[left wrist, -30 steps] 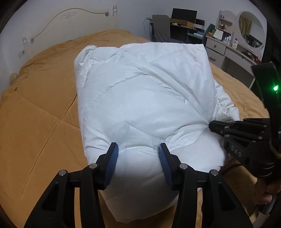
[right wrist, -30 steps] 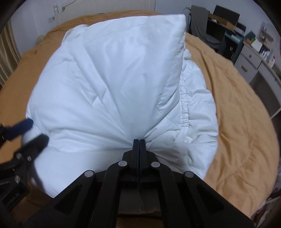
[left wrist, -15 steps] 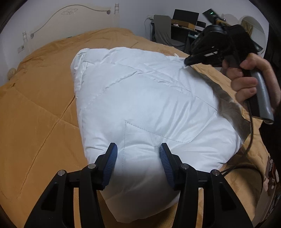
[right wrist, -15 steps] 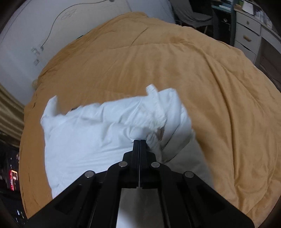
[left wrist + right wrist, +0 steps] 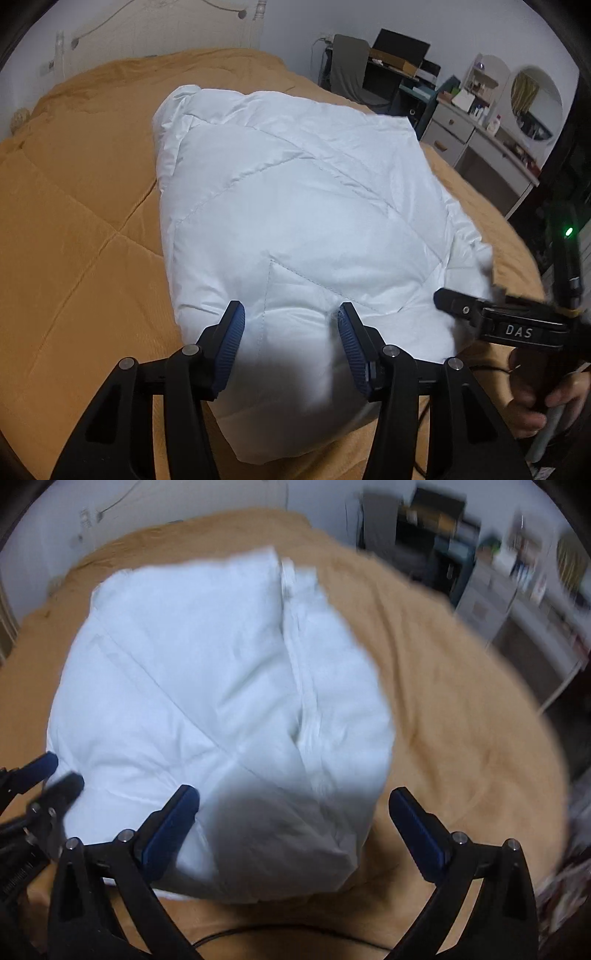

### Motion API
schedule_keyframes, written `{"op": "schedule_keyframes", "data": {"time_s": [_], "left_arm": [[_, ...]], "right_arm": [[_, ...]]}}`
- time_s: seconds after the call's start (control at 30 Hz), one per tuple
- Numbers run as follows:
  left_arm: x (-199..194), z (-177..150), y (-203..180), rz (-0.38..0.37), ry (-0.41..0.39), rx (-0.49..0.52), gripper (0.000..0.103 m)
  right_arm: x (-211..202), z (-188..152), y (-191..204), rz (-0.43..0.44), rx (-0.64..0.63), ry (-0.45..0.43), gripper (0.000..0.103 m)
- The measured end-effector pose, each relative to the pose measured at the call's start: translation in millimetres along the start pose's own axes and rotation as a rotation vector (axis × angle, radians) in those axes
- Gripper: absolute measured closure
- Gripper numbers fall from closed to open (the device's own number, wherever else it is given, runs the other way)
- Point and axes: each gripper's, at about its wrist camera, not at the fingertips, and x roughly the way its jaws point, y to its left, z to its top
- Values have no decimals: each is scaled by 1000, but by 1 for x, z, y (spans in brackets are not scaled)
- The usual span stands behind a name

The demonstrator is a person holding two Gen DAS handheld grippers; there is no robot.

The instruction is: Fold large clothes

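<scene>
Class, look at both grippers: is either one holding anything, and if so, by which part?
Nothing is held. The right gripper is open above the white padded garment; the left gripper is open too, its pads straddling the near edge without pinching it.

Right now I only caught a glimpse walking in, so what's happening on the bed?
A person with a handheld gripper in each hand is folding a white puffy jacket on the orange bedspread. The jacket lies in a bulky folded bundle. The left gripper is open, its pads either side of the near edge. The right gripper is open too, gripping nothing, near the same end.
</scene>
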Motion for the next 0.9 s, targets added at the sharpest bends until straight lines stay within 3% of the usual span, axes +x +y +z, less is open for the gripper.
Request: {"op": "schedule_keyframes", "data": {"time_s": [0.07, 0.1, 0.13, 0.2, 0.27, 0.37, 0.47, 0.53, 0.57, 0.63, 0.7, 0.77, 0.83, 0.9], "left_arm": [[-10, 10, 33, -73, -11, -166, 48], [-14, 15, 52, -101, -20, -258, 41], [-16, 21, 77, -137, -35, -358, 28], [-14, 29, 118, -182, -56, -501, 17], [-2, 40, 152, -194, -52, -593, 17], [32, 57, 191, -208, 27, -683, 14], [70, 65, 210, -336, 98, -772, 13], [91, 67, 214, -456, 129, -849, 0], [99, 67, 215, -513, 137, -887, 0], [108, 73, 213, -524, 137, -893, 0], [116, 83, 206, -486, 158, -833, 0], [131, 94, 196, -507, 188, -779, 0], [146, 101, 189, -547, 215, -799, 0], [156, 108, 186, -515, 210, -803, 0]], "right_arm": [[15, 2, -24, 140, 125, 66, 0], [22, 2, -32, 198, 173, 93, 0], [28, 2, -38, 247, 205, 117, 0], [41, 0, -47, 329, 250, 147, 0], [51, 1, -50, 375, 266, 163, 0], [64, 4, -52, 425, 288, 190, 0], [74, 9, -53, 444, 287, 195, 0], [70, 3, -54, 454, 284, 195, 0], [72, 5, -55, 459, 285, 197, 0], [75, 2, -60, 467, 282, 201, 0], [73, 1, -60, 476, 277, 203, 0], [82, 5, -56, 501, 270, 211, 0], [85, 5, -63, 519, 256, 215, 0], [91, 8, -59, 539, 260, 224, 0]]}}
